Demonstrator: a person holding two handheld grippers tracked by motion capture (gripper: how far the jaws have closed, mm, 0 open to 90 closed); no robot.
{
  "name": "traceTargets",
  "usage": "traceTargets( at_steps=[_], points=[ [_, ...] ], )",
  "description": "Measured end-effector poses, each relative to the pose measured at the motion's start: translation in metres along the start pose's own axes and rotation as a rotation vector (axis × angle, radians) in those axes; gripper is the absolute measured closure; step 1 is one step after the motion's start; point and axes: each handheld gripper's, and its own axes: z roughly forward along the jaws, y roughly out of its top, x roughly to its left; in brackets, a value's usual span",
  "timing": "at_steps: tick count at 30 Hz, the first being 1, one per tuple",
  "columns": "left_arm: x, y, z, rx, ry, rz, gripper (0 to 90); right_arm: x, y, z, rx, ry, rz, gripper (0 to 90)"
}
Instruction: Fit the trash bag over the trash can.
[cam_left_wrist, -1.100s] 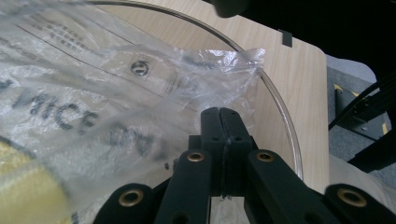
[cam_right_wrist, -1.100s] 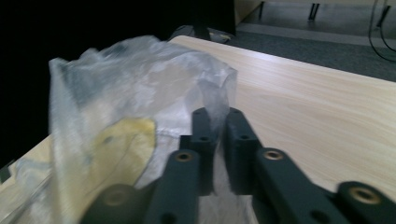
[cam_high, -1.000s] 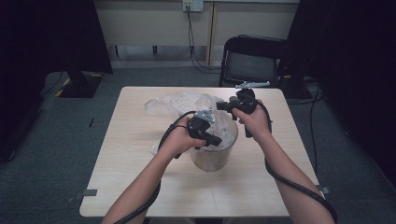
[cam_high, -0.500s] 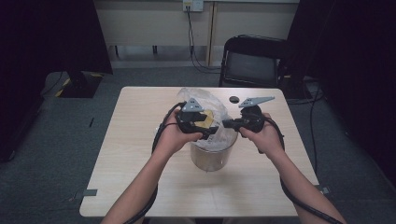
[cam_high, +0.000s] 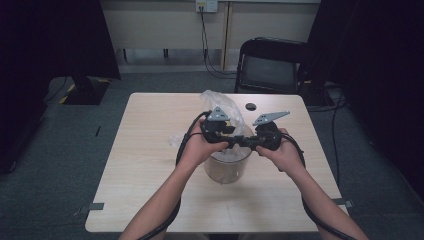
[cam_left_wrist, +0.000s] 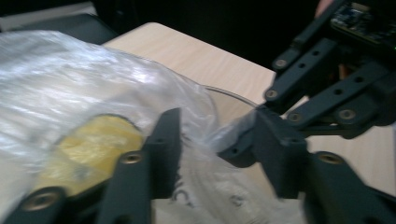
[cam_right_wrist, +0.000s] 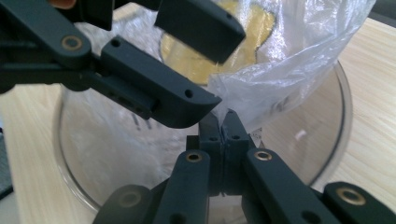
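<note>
A: Layout. Clear jar (cam_high: 227, 167) stands near the middle of the worktop (cam_high: 150, 150), well back from every edge. Bare wood to its left and along the near side; less room to the right. A small dark disc (cam_high: 251, 106) lies near the far edge. A black chair (cam_high: 270, 70) stands beyond the worktop.

B: And the bag?

A: Clear plastic bag (cam_left_wrist: 70, 79) is held above the jar mouth, something yellow (cam_left_wrist: 88, 149) inside it. In the right tool view the bag's lower edge hangs over the jar opening (cam_right_wrist: 322, 121).

B: Right tool (cam_high: 245, 143)?

A: Jaws together, clamped on a pinch of the bag edge (cam_right_wrist: 223, 122); the film rises straight out from between the tips.

B: Left tool (cam_high: 231, 136)?

A: Jaws partly apart and have just been closing. Bag film lies between them. One jaw sits against the bag by the yellow piece. Whether the pads actually press on the film I can't quite tell; the view is blurred there.

B: Spacing between tools?

A: Tips close together over the jar, the left tool's jaws just above the right one's.
</note>
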Motion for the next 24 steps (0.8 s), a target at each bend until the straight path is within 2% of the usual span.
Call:
traceTargets(
  at_steps=[2, 3, 6, 10, 12, 16, 18, 21, 22, 24],
  points=[
    [-0.001, 0.001, 0.001, 0.006, -0.022, 0.004, 68.6, -0.003, -0.003, -0.001, -0.010, 0.019, 0.019, 89.4],
    [-0.001, 0.001, 0.001, 0.010, -0.023, 0.010, 67.7, -0.003, -0.004, -0.001, -0.014, 0.031, 0.024, 89.1],
    [-0.003, 0.002, 0.002, 0.032, -0.034, 0.023, 73.6, 0.001, -0.004, -0.002, 0.001, 0.028, -0.001, 89.0],
    [-0.007, 0.004, 0.003, 0.055, -0.048, 0.014, 87.8, 0.006, -0.003, -0.001, 0.009, 0.020, -0.011, 87.2],
    [-0.008, 0.004, 0.004, 0.059, -0.046, 0.017, 89.7, 0.007, -0.003, -0.001, 0.018, 0.015, -0.018, 85.5],
    [-0.004, 0.002, 0.005, 0.070, -0.059, -0.023, 90.0, 0.008, -0.006, -0.002, 0.003, 0.031, 0.003, 78.1],
    [-0.003, 0.000, 0.006, 0.094, -0.052, -0.013, 90.0, 0.010, -0.006, -0.004, 0.002, 0.017, -0.002, 66.6],
    [-0.003, -0.002, 0.008, 0.106, -0.055, -0.015, 90.0, 0.013, -0.003, -0.011, -0.020, 0.003, -0.007, 56.9],
    [-0.002, -0.002, 0.008, 0.093, -0.067, -0.034, 90.0, 0.014, -0.001, -0.015, -0.035, -0.010, -0.008, 51.7],
    [-0.003, -0.002, 0.008, 0.118, -0.057, -0.015, 90.0, 0.013, 0.003, -0.022, -0.030, -0.022, -0.033, 50.2]
  ],
)
